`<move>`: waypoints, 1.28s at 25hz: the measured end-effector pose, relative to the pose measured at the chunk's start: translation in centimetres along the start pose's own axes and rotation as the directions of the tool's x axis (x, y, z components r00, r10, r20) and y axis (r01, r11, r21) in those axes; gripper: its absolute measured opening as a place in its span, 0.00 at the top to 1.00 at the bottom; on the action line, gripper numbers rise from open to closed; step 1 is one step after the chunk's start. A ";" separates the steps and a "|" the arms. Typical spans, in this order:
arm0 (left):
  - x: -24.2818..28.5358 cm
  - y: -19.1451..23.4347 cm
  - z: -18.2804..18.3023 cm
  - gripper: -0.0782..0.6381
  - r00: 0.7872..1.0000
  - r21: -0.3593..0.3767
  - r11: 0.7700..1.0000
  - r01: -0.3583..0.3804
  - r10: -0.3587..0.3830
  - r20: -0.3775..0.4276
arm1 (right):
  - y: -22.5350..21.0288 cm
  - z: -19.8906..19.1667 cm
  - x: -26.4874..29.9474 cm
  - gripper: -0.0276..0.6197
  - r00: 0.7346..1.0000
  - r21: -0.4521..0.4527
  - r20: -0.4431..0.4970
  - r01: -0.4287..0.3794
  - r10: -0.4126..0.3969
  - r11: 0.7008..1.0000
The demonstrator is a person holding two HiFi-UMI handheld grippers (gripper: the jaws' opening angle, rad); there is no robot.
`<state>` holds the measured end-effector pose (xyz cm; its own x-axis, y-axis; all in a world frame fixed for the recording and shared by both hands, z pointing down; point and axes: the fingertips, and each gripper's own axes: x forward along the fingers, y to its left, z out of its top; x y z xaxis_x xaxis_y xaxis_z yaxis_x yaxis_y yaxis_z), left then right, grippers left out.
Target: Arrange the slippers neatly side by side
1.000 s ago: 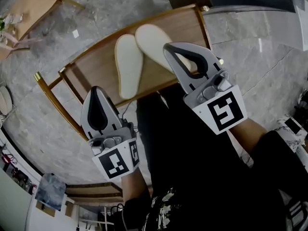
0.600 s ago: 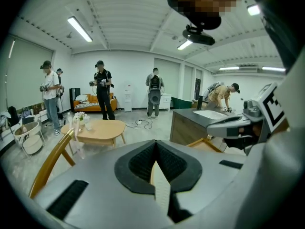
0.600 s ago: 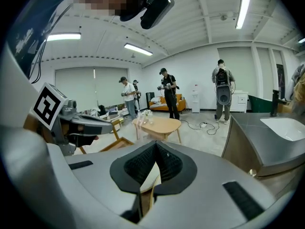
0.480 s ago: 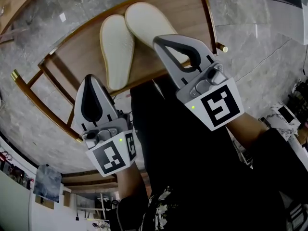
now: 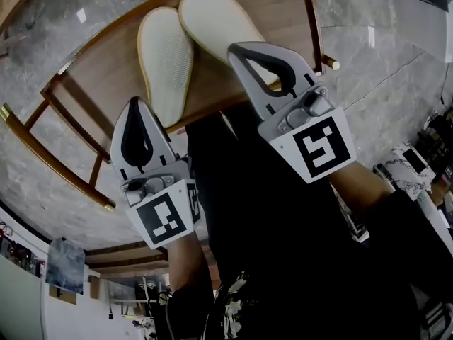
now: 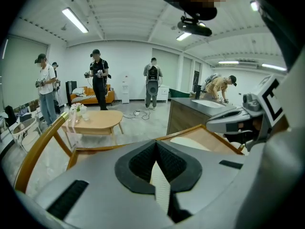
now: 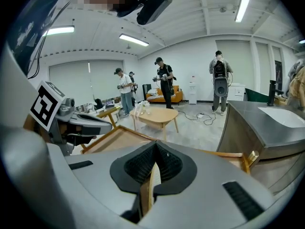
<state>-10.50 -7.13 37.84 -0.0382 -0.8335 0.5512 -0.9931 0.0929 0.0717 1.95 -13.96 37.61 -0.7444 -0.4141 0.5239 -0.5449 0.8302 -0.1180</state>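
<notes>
We count two slippers, soles up on the wooden tabletop; left hand-held gripper is closed tight, nothing in it, near the heel of the left slipper; right slipper touches it; right hand-held gripper is closed and empty too.
</notes>
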 end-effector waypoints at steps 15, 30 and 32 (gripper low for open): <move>2.5 1.4 -4.0 0.81 0.997 -0.126 0.992 0.017 -0.026 -0.069 | -0.5 -2.9 0.5 0.96 0.998 0.022 -0.057 0.016 -0.015 1.000; 4.5 0.0 -9.2 0.59 0.940 -0.066 0.987 0.149 -0.162 -0.299 | 0.4 -3.6 1.3 0.96 0.997 0.044 -0.080 -0.018 0.022 0.999; 4.8 0.0 -9.7 0.58 0.932 -0.075 0.985 0.158 -0.173 -0.319 | 0.2 -3.6 1.4 0.96 0.997 0.046 -0.079 -0.019 0.023 0.999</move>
<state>-9.65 -5.87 48.58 0.1719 -0.6193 0.7661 -0.9756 0.0009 0.2196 2.16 -13.01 41.31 -0.7239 -0.3646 0.5858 -0.5476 0.8200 -0.1663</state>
